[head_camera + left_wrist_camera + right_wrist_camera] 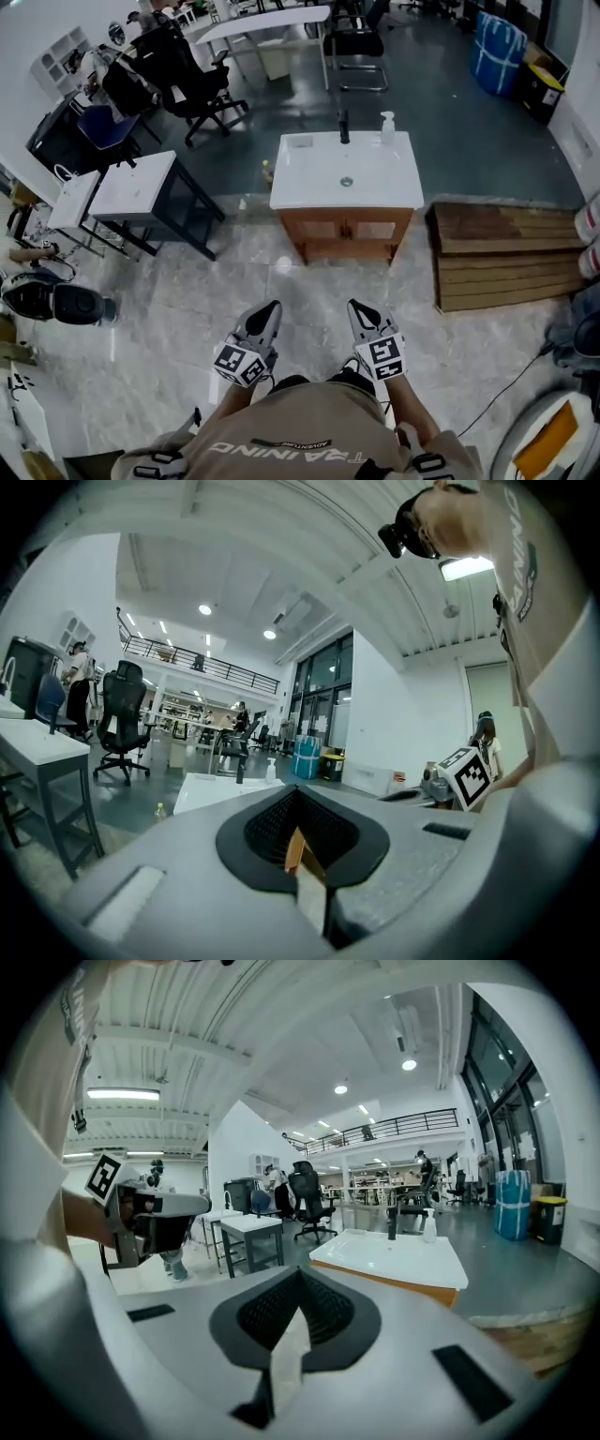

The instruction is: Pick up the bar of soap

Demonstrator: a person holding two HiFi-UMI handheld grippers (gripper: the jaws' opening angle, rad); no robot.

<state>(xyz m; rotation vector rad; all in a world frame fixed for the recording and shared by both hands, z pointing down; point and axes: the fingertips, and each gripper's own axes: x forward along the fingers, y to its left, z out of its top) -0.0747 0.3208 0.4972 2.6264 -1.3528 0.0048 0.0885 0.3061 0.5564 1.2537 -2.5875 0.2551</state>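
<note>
Right gripper (358, 309) shut, soap (300, 142) well ahead

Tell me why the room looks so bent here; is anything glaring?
Head view: wide lens bows the floor outward; the washbasin at centre stays sharp. Left gripper view: fisheye circle with black corners, the ceiling lamp glares. Right gripper view: same black rim, ceiling bent into an arc.

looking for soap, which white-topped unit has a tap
The white basin top on the wooden cabinet, bearing a black tap; the white dark-legged table has none.
</note>
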